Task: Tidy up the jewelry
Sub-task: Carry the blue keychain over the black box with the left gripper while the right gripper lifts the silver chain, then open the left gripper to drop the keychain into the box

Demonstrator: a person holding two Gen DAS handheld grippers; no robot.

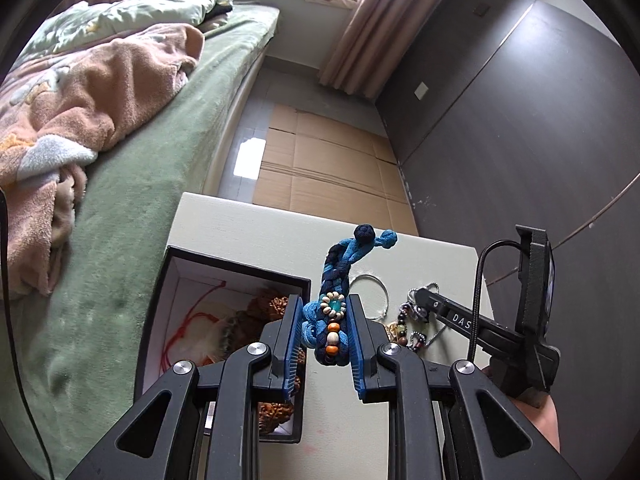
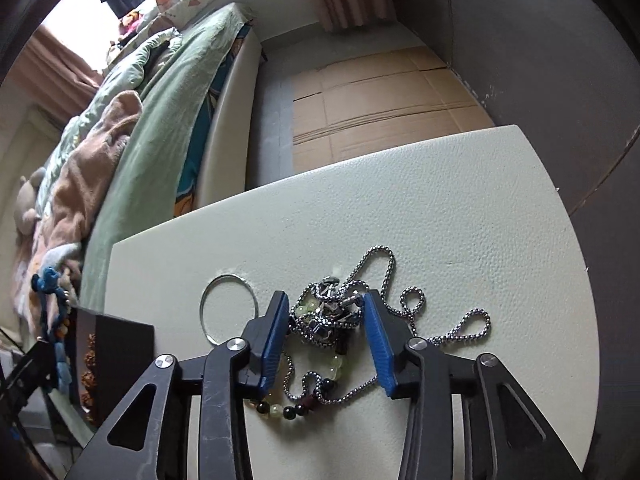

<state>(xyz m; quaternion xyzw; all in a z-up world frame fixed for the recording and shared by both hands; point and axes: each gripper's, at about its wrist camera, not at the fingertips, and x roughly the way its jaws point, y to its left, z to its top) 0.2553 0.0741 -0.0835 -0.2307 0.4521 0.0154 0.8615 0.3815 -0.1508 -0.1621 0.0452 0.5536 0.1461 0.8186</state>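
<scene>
My left gripper point(image 1: 324, 312) is shut on a blue braided cord bracelet point(image 1: 338, 280) with beads, held upright above the table beside the black jewelry box point(image 1: 160, 304); the bracelet also shows at the left of the right wrist view point(image 2: 52, 300). The box holds brown seed beads point(image 1: 264, 312) and a red cord point(image 1: 188, 320). My right gripper point(image 2: 326, 308) is open, its fingers either side of a tangled silver chain necklace with pendant point(image 2: 332, 312), over the table. A bead bracelet point(image 2: 304, 396) and a thin silver bangle point(image 2: 228, 304) lie close by.
The white textured table point(image 2: 460, 220) ends at a far edge above cardboard on the floor point(image 1: 328, 160). A bed with green sheet point(image 1: 160, 168) and a pink blanket lies left. A dark wall point(image 1: 520, 120) stands right.
</scene>
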